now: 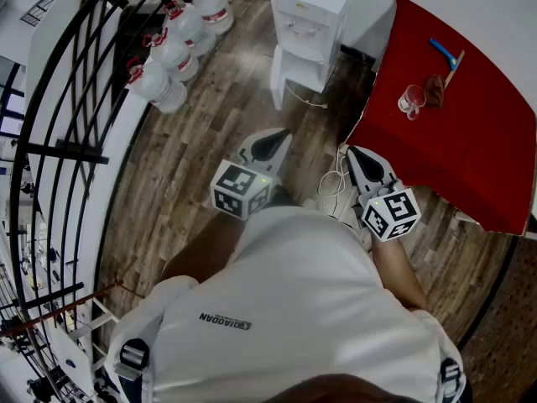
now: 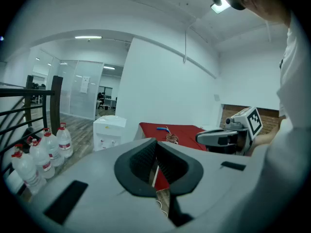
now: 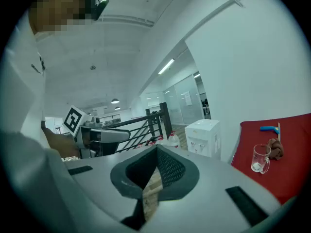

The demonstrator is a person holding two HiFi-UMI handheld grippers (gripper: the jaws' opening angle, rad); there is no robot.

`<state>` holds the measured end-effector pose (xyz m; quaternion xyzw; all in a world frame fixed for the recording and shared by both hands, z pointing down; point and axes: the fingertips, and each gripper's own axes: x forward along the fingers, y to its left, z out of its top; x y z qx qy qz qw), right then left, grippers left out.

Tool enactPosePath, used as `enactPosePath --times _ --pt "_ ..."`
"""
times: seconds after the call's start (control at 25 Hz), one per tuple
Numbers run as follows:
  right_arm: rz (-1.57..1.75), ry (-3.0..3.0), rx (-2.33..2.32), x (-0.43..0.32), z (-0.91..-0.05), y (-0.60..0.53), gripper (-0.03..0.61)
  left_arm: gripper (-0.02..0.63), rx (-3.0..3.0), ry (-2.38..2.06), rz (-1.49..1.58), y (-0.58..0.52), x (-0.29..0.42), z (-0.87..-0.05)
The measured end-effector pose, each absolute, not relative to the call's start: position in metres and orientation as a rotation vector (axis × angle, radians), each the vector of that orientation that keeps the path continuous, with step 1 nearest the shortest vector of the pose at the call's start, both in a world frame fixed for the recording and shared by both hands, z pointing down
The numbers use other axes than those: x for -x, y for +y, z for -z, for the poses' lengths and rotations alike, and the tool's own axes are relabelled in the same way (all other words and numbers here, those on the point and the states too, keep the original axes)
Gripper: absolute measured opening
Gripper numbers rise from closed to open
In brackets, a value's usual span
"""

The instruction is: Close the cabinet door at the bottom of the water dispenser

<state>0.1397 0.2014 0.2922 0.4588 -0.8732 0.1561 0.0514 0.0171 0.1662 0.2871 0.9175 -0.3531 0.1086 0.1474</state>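
The white water dispenser (image 1: 309,19) stands on the wood floor against the far wall, well ahead of both grippers. Its bottom cabinet door (image 1: 278,75) swings out to the left, open. The dispenser also shows small in the left gripper view (image 2: 108,132) and in the right gripper view (image 3: 204,137). My left gripper (image 1: 268,143) is held at waist height, pointing toward the dispenser, with its jaws together and nothing between them (image 2: 156,147). My right gripper (image 1: 362,159) is beside it, shut and empty (image 3: 157,152).
A red-covered table (image 1: 470,141) stands at the right with a glass (image 1: 411,99), a brown cloth (image 1: 434,89) and a blue tool (image 1: 443,53). Several water bottles (image 1: 172,49) stand by the black railing (image 1: 59,124) at the left. A white cable (image 1: 336,179) lies on the floor.
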Motion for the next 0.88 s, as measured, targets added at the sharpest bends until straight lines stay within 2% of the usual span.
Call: enactPosePath --times 0.88 --pt "-0.548 -2.706 -1.438 -0.1418 -0.2921 0.2044 0.023 -0.003 -2.631 -1.030 -0.325 0.1715 -0.0180 -0.2865"
